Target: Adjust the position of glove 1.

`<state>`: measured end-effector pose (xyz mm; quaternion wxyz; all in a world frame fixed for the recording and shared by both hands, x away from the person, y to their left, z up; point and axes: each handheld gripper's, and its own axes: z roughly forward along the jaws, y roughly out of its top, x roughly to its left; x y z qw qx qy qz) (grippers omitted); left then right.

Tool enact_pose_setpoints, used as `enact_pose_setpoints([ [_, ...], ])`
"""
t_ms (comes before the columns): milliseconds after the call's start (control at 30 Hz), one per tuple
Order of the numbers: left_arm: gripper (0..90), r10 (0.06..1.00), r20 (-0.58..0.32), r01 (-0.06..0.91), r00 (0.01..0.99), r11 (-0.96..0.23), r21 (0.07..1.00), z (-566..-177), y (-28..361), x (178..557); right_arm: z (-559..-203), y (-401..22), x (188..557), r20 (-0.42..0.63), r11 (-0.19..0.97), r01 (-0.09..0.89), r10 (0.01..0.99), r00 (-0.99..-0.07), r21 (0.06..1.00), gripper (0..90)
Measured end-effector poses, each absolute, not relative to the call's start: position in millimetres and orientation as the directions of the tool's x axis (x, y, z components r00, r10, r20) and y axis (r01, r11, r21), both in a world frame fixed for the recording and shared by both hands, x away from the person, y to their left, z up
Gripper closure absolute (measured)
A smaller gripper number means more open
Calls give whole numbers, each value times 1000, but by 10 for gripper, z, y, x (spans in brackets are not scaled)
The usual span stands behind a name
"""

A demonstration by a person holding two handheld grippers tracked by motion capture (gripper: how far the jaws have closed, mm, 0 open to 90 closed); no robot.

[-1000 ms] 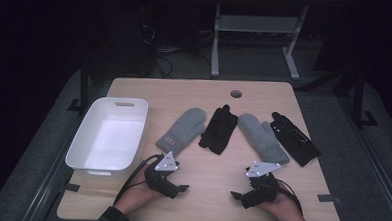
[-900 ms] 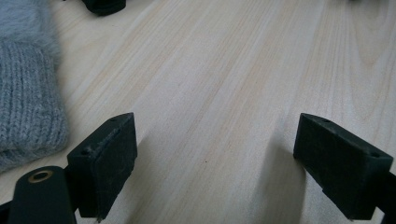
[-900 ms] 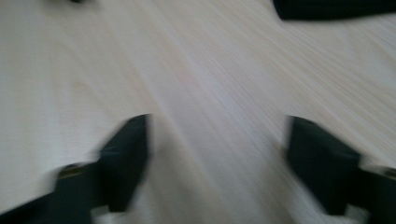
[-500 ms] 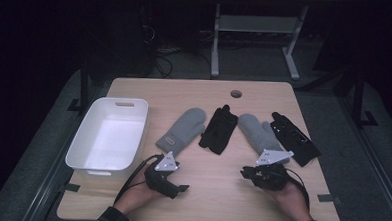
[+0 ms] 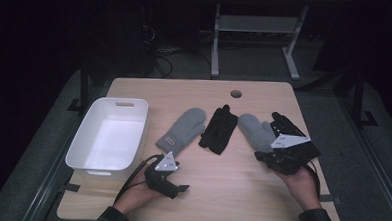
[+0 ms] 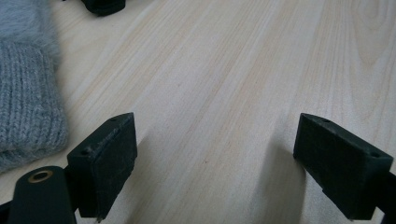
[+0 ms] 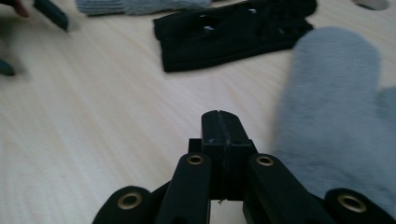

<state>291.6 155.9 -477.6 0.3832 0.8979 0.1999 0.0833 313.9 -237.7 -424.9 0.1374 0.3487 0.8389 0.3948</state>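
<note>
Nearest to me, the left gripper [image 5: 179, 187] rests low on the wooden table [image 5: 220, 191], its fingers [image 6: 105, 158] standing wide apart with only bare wood between them. Just off its left finger lies the knitted cuff of a grey mitten [image 6: 25, 102], cut off by the edge of the left gripper view, so that its far end cannot be seen there; from above the same mitten [image 5: 182, 130] lies flat just beyond the gripper. Across the table the right gripper [image 5: 260, 156] is held a little above the wood, and its jaws have just been closing: the fingers [image 7: 211, 135] are pressed flat together with nothing between them. Right beside those fingers, on their right, is a second grey mitten [image 7: 336, 112], blurred and soft-edged in the right gripper view; whether it touches them is hard to tell. From above, the gripper's body covers the near end of that mitten [image 5: 253, 130]. Ahead of the closed fingers lies a black glove [image 7: 229, 35]. Another black glove [image 5: 290, 132] lies beyond the right hand, partly under the gripper's grey plate. Farthest off to the left stands a white bin [image 5: 77, 150].
</note>
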Motion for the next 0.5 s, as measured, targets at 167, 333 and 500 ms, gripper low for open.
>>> enact_pose_setpoints([
  [167, 125, 424, -6, 299, 906, -628, 718, -4772, 1557, 2915, -4224, -2535, 3234, 43, 414, 489, 729, -683, 768, 900],
  [333, 125, 424, -6, 298, 906, -627, 719, -4773, 1557, 2914, -4221, -2740, 3299, 44, 376, 511, 772, -635, 773, 900],
  [500, 125, 423, -6, 298, 906, -628, 719, -4773, 1557, 2915, -4277, -2844, 3327, 50, 368, 539, 791, -610, 757, 900],
])
